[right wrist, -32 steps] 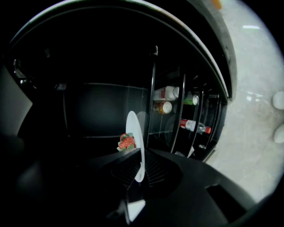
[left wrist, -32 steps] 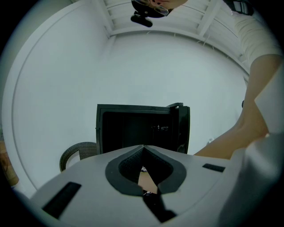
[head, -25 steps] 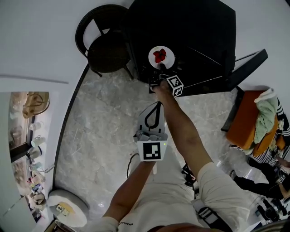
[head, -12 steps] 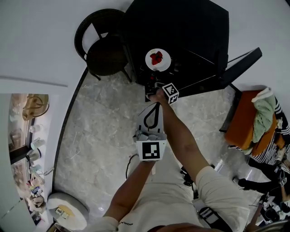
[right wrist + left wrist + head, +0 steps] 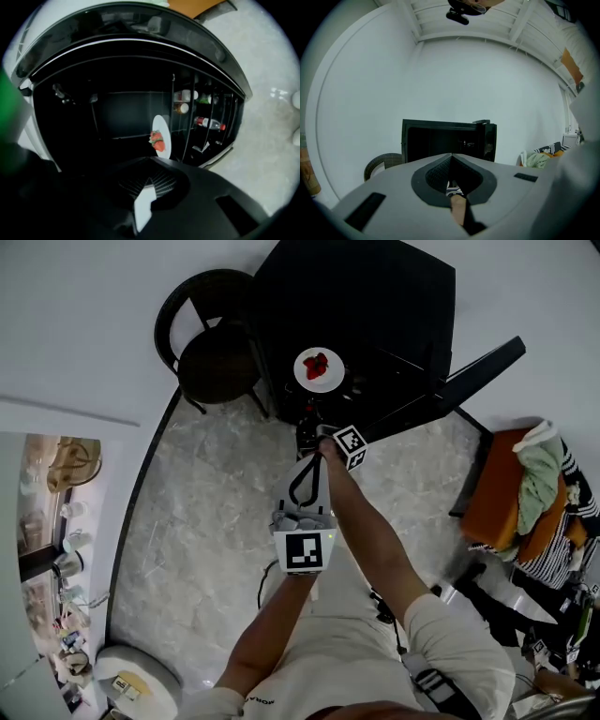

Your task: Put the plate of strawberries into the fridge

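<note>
Marble floor [image 5: 216, 521]; round white plate [image 5: 304, 380] inside black fridge [image 5: 375, 296]; left hand-held gripper [image 5: 451, 157] pressed together, right hand-held gripper [image 5: 150, 164] just closed, empty.

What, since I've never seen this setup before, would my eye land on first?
The white plate with red strawberries stands out most, sitting inside the open black fridge at the top of the head view. Next come the fridge door, swung wide to the right, and the dark round chair just left of the fridge.
</note>
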A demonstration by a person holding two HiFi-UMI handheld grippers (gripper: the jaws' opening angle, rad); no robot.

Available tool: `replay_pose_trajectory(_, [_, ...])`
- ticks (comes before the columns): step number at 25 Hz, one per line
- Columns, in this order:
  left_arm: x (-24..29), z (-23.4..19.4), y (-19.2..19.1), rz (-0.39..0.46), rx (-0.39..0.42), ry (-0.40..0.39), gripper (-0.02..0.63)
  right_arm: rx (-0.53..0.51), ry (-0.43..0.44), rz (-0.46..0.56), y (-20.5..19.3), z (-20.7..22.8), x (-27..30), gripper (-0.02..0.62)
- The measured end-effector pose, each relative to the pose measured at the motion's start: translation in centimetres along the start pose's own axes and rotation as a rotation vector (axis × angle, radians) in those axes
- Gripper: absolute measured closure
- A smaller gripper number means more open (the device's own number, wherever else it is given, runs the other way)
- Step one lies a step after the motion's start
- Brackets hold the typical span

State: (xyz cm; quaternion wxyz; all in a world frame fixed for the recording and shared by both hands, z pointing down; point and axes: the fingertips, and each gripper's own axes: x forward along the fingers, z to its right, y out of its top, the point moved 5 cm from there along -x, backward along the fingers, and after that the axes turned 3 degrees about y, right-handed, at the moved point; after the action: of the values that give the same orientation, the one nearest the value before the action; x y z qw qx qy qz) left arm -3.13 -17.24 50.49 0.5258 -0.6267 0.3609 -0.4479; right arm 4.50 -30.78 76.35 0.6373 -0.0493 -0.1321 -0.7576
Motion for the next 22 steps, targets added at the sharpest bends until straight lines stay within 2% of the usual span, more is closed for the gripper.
replay_pose_trajectory(4, [-0.5,0.0,1.0,0.014,0.009,0.009,0.606,0.020,0.059,-0.036,-0.6,-2.4,-1.5,0.583])
replay_pose_trajectory(7, [-1.2,0.1,1.4,0.012,0.004,0.007,0.606,0.038,0.062,-0.074,-1.1,-3.6,-3.1,0.583])
replay_pose_trajectory(13, [-2.2,-0.3,3.0,0.007,0.015,0.008,0.606,-0.003,0.079,-0.133,-1.1,-6.5,-6.8,0.583])
replay_pose_trajectory(18, [-3.9,-1.1,4.9,0.003,0.022,0.001,0.606,-0.035,0.093,-0.176,-3.3,-9.6,-10.9,0.583])
replay_pose_trajectory(22, [-4.6,-1.4,5.8,-0.007,0.022,-0.004,0.606,-0.069,0.143,-0.190,-3.7,-12.4,-11.9,0.583])
